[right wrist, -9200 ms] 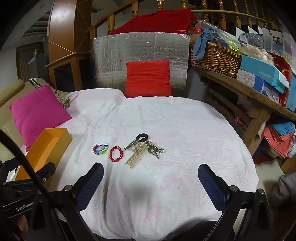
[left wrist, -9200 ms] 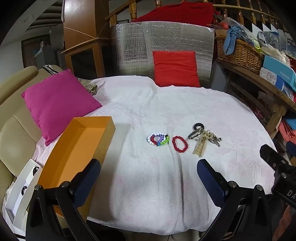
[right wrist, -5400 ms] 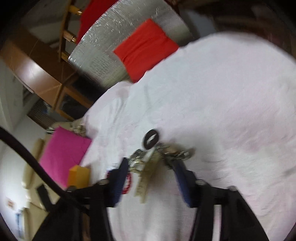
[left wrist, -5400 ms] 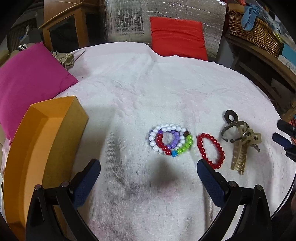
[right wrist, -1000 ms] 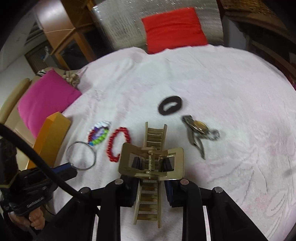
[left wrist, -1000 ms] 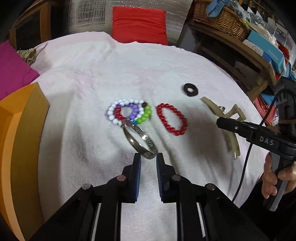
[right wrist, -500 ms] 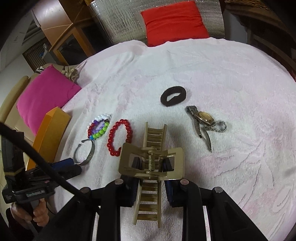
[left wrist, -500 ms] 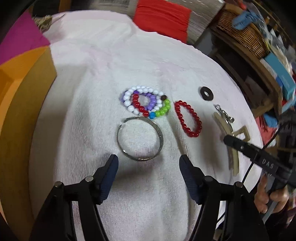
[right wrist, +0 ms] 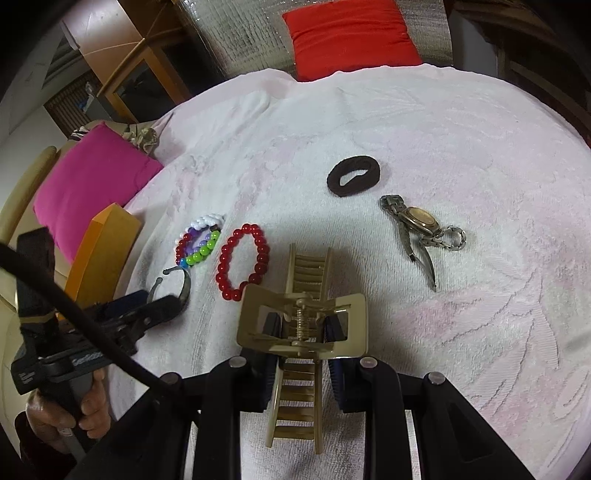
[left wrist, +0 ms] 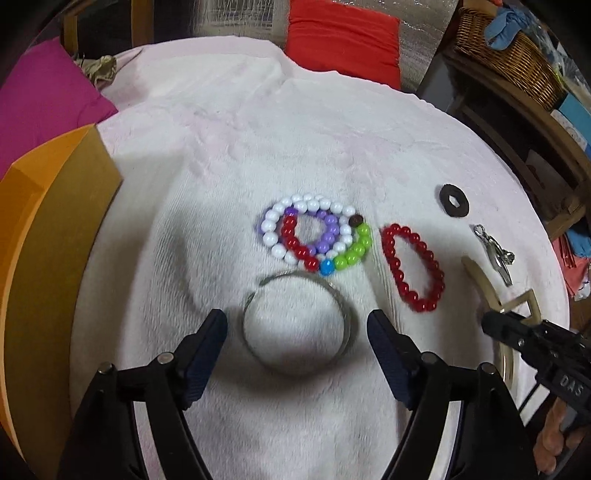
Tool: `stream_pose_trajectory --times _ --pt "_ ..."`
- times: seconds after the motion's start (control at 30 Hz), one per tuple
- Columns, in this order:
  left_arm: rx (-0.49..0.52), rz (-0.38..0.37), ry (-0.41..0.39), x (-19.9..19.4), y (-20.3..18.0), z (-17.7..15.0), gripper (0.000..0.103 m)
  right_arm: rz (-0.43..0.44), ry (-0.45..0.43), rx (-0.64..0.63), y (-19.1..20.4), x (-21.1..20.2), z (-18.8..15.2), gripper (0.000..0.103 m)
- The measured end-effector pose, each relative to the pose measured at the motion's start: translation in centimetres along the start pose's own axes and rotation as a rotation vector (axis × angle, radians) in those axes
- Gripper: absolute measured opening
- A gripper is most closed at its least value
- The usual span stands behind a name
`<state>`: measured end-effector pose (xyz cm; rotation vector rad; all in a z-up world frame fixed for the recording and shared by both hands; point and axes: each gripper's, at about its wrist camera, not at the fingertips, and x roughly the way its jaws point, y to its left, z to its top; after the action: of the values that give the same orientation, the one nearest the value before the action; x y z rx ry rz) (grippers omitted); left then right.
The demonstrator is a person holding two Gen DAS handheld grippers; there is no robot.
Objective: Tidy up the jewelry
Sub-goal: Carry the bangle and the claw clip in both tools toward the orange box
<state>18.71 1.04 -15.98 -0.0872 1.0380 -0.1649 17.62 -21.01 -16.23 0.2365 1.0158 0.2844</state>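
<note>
**Bangle released onto the cloth**

Released a second ago, the bangle [left wrist: 299, 325] now lies flat on the white cloth [left wrist: 295, 147] between the left gripper's [left wrist: 297, 328] jaws, which have just been opening and stand clear of it. Right gripper [right wrist: 301, 328], marked "DAS", is clamped on the hair claw [right wrist: 303, 314]. Beyond lie bead bracelets [left wrist: 314, 236], hair tie [right wrist: 352, 175] and watch [right wrist: 419, 221]. An orange box [left wrist: 48, 240] stands at the cloth's left edge; cushions [right wrist: 351, 35] lie behind.

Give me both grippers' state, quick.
Left gripper: open, jaws just opened; the bangle lies loose on the cloth between them.
Right gripper: shut on the hair claw.
</note>
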Motion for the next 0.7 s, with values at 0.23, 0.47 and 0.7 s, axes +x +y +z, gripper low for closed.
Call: stream_pose_trajectory --times 0.23,0.47,0.7 --pt "0.027 0.006 -0.031 -0.1 0.1 -0.2 0.062 -0.005 0.001 -0.012 0.4 0.2 -0.3 0.026" --pt "0.004 -0.019 -0.066 -1.2 0.7 0.1 0.061 -0.002 -0.015 -0.027 0.9 0.2 -0.4 0.026" --pt "-0.010 -0.017 -0.199 -5.9 1.6 0.6 0.061 0.016 -0.107 -0.082 2.3 -1.1 -0.7 0.026"
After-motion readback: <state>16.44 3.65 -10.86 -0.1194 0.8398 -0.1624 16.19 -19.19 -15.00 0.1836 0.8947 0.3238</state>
